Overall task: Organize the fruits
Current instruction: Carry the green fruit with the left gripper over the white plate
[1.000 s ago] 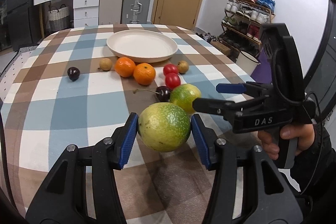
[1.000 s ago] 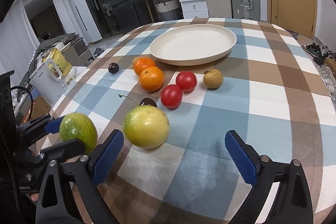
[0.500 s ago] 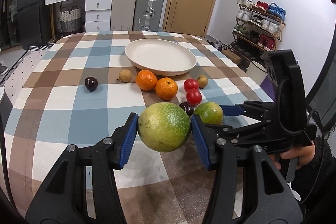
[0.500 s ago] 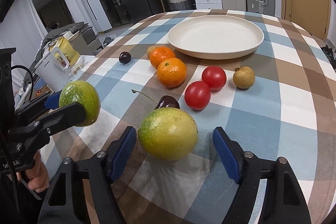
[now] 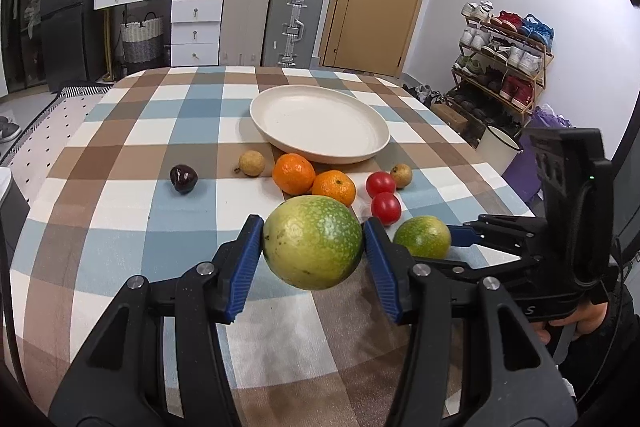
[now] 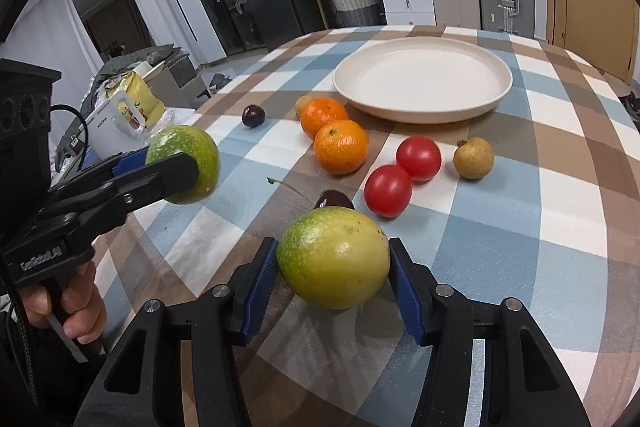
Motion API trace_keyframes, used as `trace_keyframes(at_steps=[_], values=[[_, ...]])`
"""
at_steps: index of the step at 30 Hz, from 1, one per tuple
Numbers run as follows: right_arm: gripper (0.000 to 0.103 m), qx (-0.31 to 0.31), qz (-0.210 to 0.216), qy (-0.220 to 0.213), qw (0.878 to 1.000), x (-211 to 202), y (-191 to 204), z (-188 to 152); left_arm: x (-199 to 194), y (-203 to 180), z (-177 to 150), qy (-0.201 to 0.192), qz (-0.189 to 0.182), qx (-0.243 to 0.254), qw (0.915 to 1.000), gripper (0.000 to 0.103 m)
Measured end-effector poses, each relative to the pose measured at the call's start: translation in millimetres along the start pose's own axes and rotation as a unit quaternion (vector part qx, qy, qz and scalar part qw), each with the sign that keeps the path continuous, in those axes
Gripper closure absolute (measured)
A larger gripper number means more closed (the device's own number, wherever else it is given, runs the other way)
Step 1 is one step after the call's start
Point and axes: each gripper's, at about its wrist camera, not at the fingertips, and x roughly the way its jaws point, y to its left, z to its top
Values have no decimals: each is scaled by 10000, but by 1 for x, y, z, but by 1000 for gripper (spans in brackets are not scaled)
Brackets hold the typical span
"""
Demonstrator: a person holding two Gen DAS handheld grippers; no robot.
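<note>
Both grippers on green fruit, plate bare.

L gripper [image 5: 313, 259] clamps a green fruit [image 5: 313, 242] clear of the table [image 5: 120, 227]; R gripper [image 6: 333, 277] has just been closing, pads now against a 2nd green fruit [image 6: 333, 263] at the near edge, w/ a cherry [image 6: 334, 200] right behind it. Plate [image 6: 424, 83] sits toward the far edge; 2 oranges [image 6: 341, 146], 2 tomatoes [image 6: 388, 190], 2 small tan fruits [image 6: 473, 158] & another cherry [image 6: 253, 115] lie in front of it.
</note>
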Motion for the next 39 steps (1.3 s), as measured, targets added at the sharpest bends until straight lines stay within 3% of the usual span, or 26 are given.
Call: trace_keyframes(at_steps=[17, 28, 39], values=[[48, -54, -225, -597, 9979, -39, -23, 37, 18, 8, 51, -398, 135, -32, 9991, 54], [48, -21, -376, -877, 9954, -36, -44, 67, 47, 7, 84, -593, 239, 82, 9979, 54], [48, -12, -449, -917, 9948, -17, -58, 88, 93, 0, 102, -490, 257, 214, 9982, 54]])
